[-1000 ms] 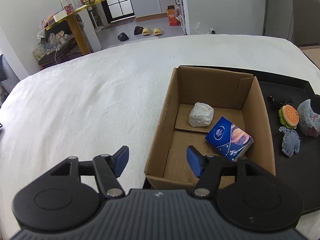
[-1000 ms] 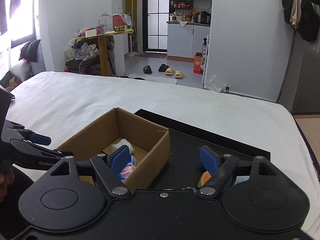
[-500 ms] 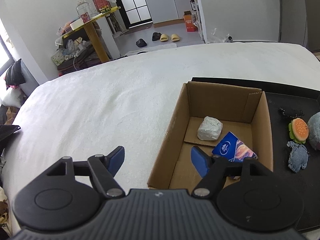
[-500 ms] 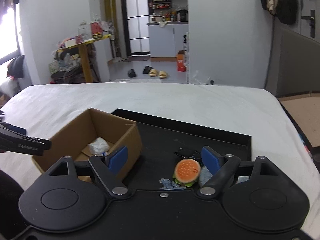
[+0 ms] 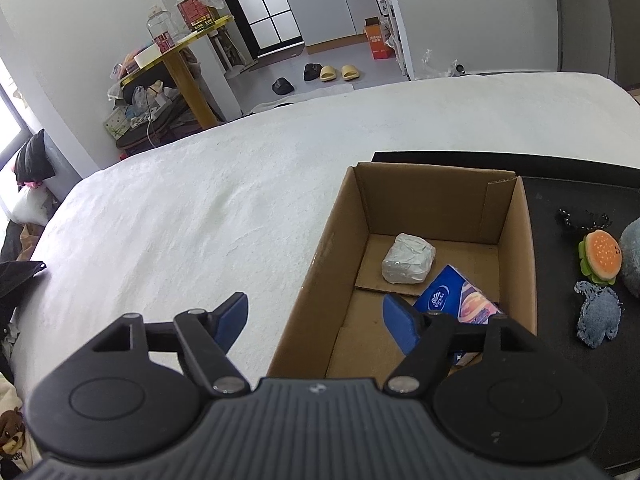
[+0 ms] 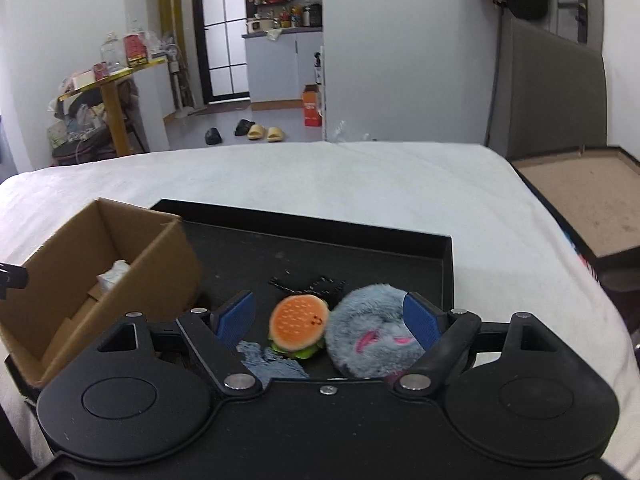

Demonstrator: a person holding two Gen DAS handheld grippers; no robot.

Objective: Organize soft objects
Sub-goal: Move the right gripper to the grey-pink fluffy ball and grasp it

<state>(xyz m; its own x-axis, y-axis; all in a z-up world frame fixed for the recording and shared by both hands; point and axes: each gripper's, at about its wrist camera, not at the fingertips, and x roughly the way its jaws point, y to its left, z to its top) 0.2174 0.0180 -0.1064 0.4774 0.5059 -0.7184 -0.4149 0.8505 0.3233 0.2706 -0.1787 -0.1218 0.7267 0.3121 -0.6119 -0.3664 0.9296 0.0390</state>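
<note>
Your right gripper (image 6: pixel 330 318) hangs spread over the burger plush (image 6: pixel 299 330) and grey plush (image 6: pixel 374 332) on the black tray (image 6: pixel 400 240), probably choosing one. Your left gripper (image 5: pixel 316 314), also spread and empty, waits by the cardboard box (image 5: pixel 320 264) at the tray's left.

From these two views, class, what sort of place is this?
Probably a small studio flat: a white-covered bed serves as the work surface, slippers lie on the floor, and a kitchenette counter shows through the doorway.

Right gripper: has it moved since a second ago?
Yes. The right gripper swung rightward, away from the cardboard box, and now hangs open over the burger plush and grey plush.
</note>
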